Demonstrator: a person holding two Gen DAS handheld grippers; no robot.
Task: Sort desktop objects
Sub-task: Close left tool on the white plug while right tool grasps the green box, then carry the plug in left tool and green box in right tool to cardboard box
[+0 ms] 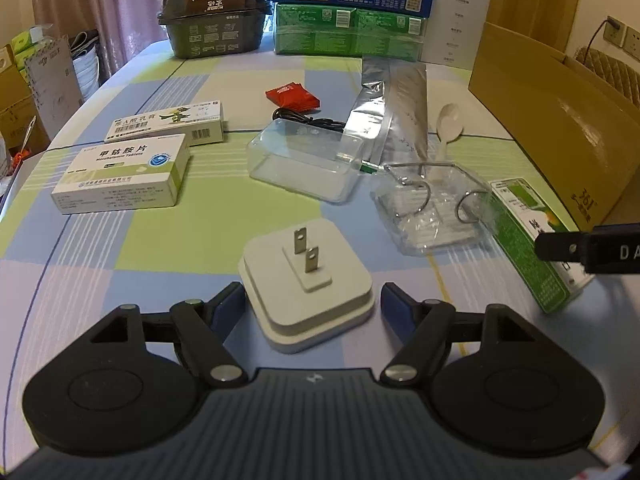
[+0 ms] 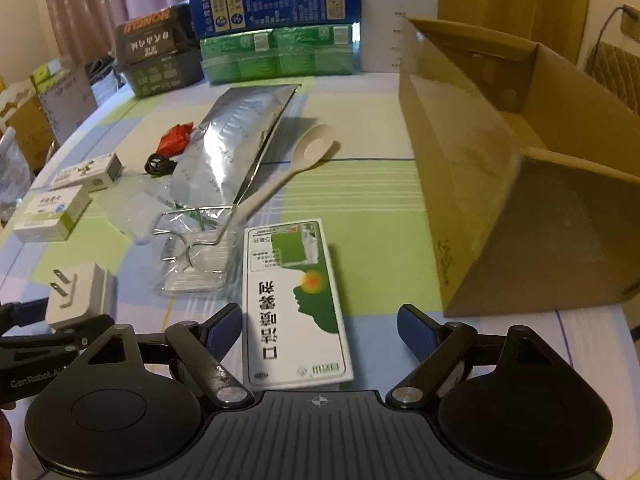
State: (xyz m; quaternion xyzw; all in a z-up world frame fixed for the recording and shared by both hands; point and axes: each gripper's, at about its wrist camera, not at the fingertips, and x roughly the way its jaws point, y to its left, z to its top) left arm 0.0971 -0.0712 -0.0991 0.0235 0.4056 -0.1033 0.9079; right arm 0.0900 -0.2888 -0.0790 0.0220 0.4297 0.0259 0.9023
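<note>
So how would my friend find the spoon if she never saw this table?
Start at the big cardboard box on the table's right side. Just left of it lies a silver foil pouch, and the spoon sits along the pouch's right edge. It is the only plain white, long-handled thing there, its handle end reaching a clear wire-rimmed tray.

Left gripper (image 1: 312,300) and right gripper (image 2: 320,328), jaws spread wide
</note>
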